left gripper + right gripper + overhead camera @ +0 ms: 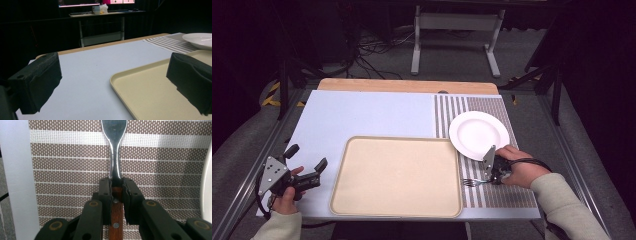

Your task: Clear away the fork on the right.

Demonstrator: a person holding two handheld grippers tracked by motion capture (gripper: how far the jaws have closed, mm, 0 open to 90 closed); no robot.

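Observation:
A fork (114,152) with a metal head and a brown wooden handle lies over the striped placemat (62,165). My right gripper (116,183) is shut on it, both pads pressed to the handle's top end. In the high view the fork (470,182) points left toward the beige tray (396,175), held by the right gripper (492,176) just below the white plate (478,134). I cannot tell whether the fork touches the mat. At the table's front left my left gripper (307,156) is open and holds nothing; its jaws frame the tray's corner (150,95).
The brown and white placemat (507,195) covers the table's right side, with the plate (200,40) on its far part. A pale blue sheet (372,115) covers the table to the left. Desk legs and cables stand beyond the far edge.

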